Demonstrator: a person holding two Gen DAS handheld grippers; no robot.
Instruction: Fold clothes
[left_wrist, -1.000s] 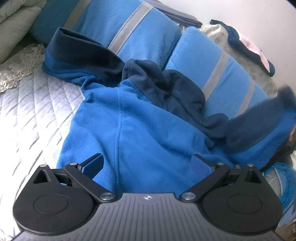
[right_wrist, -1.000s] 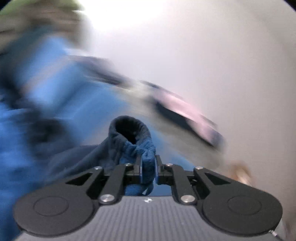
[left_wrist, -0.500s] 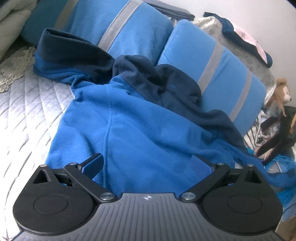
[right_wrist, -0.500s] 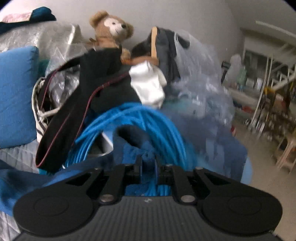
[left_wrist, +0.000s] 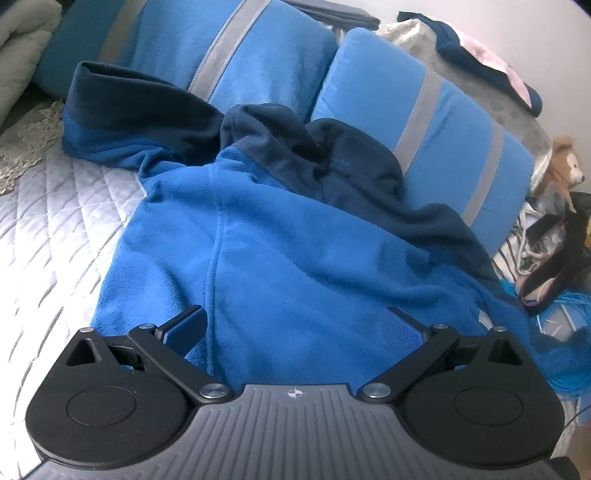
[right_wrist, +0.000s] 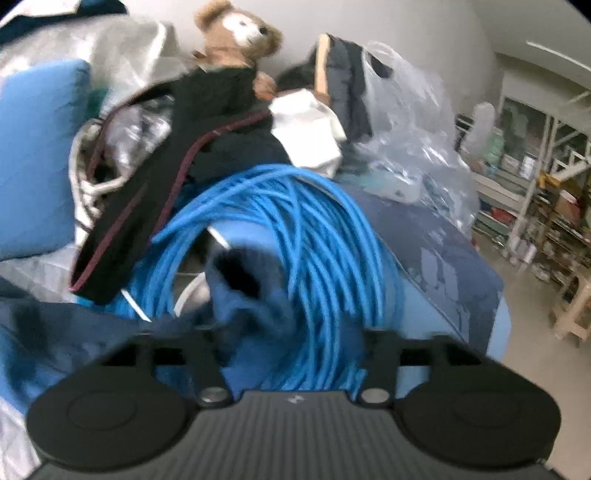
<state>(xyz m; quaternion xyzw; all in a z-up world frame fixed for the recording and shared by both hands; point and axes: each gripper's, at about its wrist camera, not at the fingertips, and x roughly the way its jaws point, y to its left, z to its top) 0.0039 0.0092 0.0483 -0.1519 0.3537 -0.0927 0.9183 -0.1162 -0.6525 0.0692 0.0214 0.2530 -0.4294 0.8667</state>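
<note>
Your right claw (right_wrist: 291, 347) is opening, its jaws spreading wide; the dark cuff (right_wrist: 240, 277) of the fleece sleeve sits between them, no longer pinched, over a coil of blue cable (right_wrist: 314, 229). Your left claw (left_wrist: 295, 328) stands wide open, holding nothing, above the blue fleece jacket (left_wrist: 288, 258), which lies spread on the quilted bed (left_wrist: 48, 229), collar toward the striped pillows (left_wrist: 424, 110).
</note>
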